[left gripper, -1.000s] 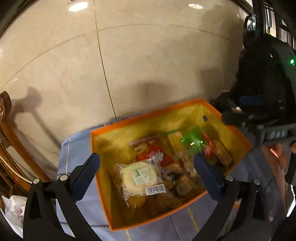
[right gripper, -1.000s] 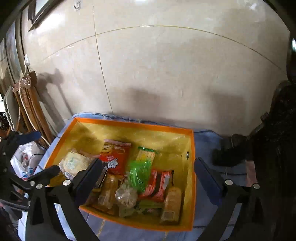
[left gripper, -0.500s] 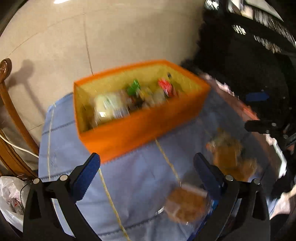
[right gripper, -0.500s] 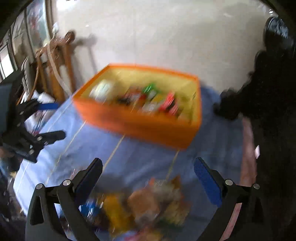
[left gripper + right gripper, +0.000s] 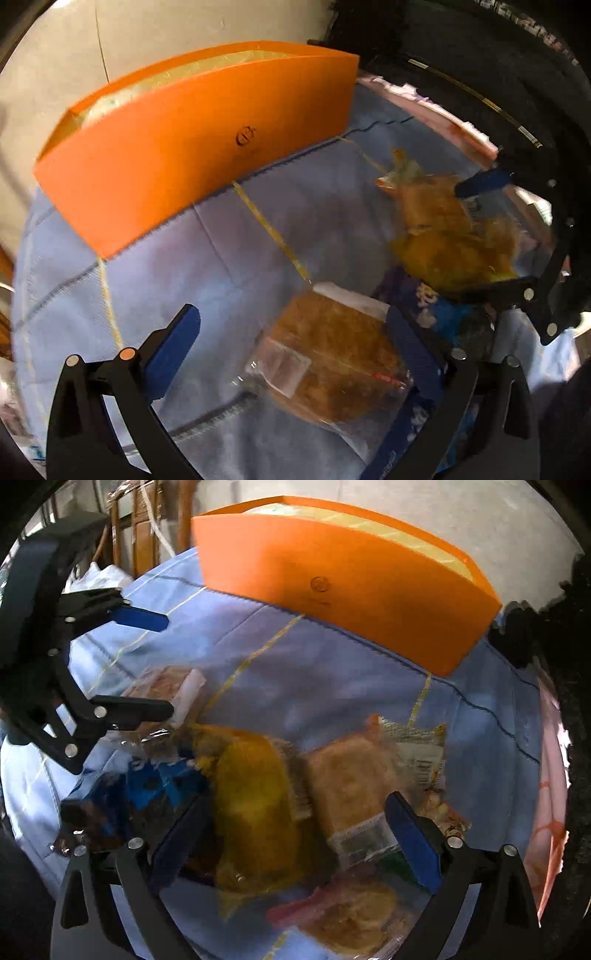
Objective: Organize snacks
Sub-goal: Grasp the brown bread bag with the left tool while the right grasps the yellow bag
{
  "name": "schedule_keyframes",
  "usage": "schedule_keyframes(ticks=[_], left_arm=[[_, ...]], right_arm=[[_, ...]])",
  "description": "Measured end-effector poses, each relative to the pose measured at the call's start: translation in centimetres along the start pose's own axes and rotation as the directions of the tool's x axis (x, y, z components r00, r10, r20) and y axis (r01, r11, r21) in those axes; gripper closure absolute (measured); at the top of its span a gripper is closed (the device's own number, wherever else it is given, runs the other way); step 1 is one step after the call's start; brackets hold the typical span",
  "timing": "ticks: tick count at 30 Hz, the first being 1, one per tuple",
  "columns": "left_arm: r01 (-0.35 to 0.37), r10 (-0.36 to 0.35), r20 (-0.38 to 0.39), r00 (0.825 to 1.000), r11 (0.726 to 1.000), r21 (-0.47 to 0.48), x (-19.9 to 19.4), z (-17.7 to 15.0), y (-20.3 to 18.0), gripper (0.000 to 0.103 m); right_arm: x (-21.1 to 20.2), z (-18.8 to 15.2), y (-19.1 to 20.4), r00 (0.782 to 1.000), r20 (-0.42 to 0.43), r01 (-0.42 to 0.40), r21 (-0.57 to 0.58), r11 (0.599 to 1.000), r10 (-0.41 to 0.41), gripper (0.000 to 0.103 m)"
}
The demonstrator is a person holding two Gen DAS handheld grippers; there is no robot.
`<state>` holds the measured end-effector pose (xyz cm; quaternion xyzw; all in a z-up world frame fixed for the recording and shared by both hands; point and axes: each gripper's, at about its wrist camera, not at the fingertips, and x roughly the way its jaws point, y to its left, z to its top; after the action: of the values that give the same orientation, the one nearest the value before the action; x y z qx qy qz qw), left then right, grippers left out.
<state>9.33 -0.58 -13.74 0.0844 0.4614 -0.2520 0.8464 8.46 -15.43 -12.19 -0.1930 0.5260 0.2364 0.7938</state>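
An orange box (image 5: 192, 144) stands at the far side of the blue tablecloth; it also shows in the right wrist view (image 5: 343, 587). A pile of wrapped snacks lies in front of it. My left gripper (image 5: 291, 347) is open, low over a clear-wrapped brown cake (image 5: 332, 362). My right gripper (image 5: 295, 834) is open, its fingers either side of a yellow-wrapped snack (image 5: 255, 805) and a clear-wrapped brown cake (image 5: 347, 782). Each gripper shows in the other's view, the right one (image 5: 491, 232) and the left one (image 5: 136, 664).
A blue snack packet (image 5: 155, 786) lies at the left of the pile; it also shows in the left wrist view (image 5: 443, 314). A pink-wrapped snack (image 5: 351, 915) lies nearest. Wooden chairs (image 5: 144, 524) stand at the far left. A pale wall is behind the box.
Both grippers have dropped from above the box down to the snack pile in front of it. Both stay open. The box's contents are now hidden behind its wall.
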Motion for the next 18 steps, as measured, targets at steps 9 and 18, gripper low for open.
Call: schedule_keyframes(ticks=[9,18], left_arm=[[-0.059,0.057,-0.058,0.997,0.998,-0.038,1.4,-0.3,2.1,0.004],[-0.023,0.013,-0.104,0.994,0.995,-0.097,1.4,-0.7,1.1,0.029]], right_arm=[[0.3,0.4,0.8,0.997,-0.002,-0.072,0.057,0.996,0.072,0.007],[2.3,-0.1,0.3,0.993,-0.104,0.062,0.087,0.994,-0.053,0.060]])
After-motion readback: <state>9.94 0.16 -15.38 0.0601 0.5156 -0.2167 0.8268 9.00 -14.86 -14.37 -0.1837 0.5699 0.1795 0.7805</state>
